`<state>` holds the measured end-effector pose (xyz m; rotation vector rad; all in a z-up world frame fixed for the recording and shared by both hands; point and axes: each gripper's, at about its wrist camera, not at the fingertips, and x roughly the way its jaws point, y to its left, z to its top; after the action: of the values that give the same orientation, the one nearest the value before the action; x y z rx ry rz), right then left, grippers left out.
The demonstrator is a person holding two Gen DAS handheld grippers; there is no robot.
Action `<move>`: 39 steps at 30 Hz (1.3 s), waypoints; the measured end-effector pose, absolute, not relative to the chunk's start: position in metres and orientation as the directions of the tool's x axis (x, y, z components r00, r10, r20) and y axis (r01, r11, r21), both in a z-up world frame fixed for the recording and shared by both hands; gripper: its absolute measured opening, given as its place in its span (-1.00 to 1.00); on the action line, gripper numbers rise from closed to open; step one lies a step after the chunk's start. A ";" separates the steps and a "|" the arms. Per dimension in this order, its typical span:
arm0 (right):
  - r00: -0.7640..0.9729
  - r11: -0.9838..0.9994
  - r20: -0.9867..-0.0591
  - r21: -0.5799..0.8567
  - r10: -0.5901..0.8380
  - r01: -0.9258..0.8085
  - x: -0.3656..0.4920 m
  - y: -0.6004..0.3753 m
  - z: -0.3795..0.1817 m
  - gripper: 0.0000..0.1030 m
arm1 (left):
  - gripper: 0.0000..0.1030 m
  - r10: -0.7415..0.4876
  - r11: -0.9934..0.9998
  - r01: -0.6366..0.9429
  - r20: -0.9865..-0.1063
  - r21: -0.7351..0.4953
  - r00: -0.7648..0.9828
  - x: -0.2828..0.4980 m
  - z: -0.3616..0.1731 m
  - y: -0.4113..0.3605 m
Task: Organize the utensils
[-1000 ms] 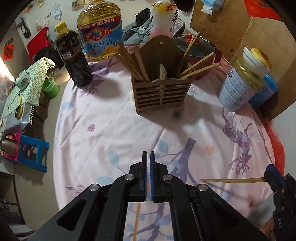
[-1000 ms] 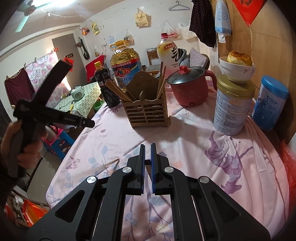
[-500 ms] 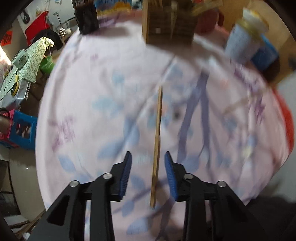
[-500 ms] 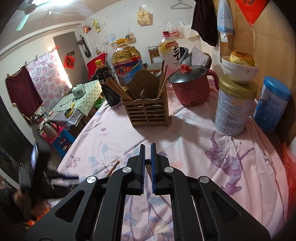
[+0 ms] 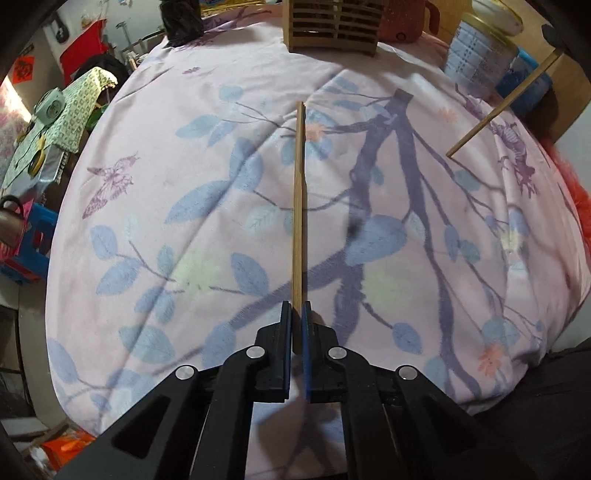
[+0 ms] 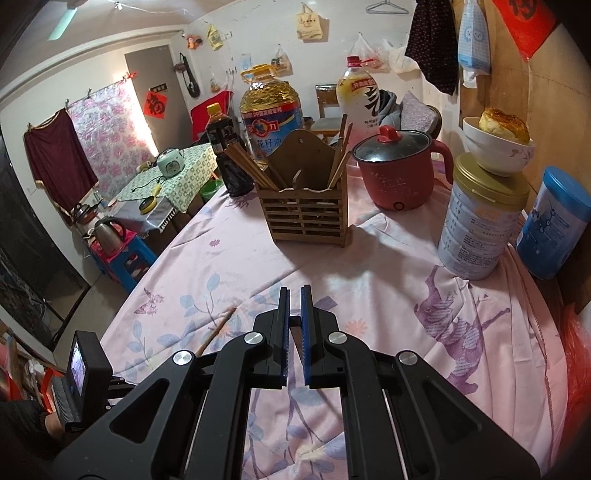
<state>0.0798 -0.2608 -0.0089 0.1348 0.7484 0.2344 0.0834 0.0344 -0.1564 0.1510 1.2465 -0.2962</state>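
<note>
A chopstick (image 5: 298, 206) is being clenched at its near end by the left hand-held gripper (image 5: 296, 314), its length lying on the bench (image 5: 155, 177), pointing towards the wooden holder (image 5: 332, 27); the right hand-held gripper (image 6: 294, 306) is being kept shut short of the wooden holder; a second chopstick (image 5: 498, 109) is being held in it.

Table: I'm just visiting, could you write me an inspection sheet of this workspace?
Surface: floral tablecloth, wrinkled.
Job's things: chopstick in the left gripper; second chopstick raised at the right; holder with more chopsticks.
Clutter: pot, tin, oil bottle at the back.
Grippers: left gripper shut on chopstick; right gripper shut.
Cables: nothing seen on the table.
Surroundings: side table, kettle.
</note>
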 end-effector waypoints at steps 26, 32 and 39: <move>0.732 0.961 -0.634 0.252 0.250 -0.109 0.082 -0.261 -0.012 -0.85 | -0.90 -0.241 0.949 0.293 -0.863 -0.115 0.444 0.201 0.009 0.007; 0.736 0.965 -0.638 0.249 0.227 -0.082 0.082 -0.261 -0.013 -0.85 | -0.89 -0.260 0.940 0.322 -0.847 -0.113 0.464 0.223 0.019 -0.002; 0.742 0.967 -0.638 0.250 0.206 -0.054 0.079 -0.263 -0.014 -0.85 | -0.89 -0.260 0.939 0.332 -0.818 -0.090 0.514 0.239 0.025 -0.015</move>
<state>0.0793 -0.2625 -0.0142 0.2214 0.7227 0.1439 0.2388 -0.0153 0.0246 0.0811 0.9680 -0.3565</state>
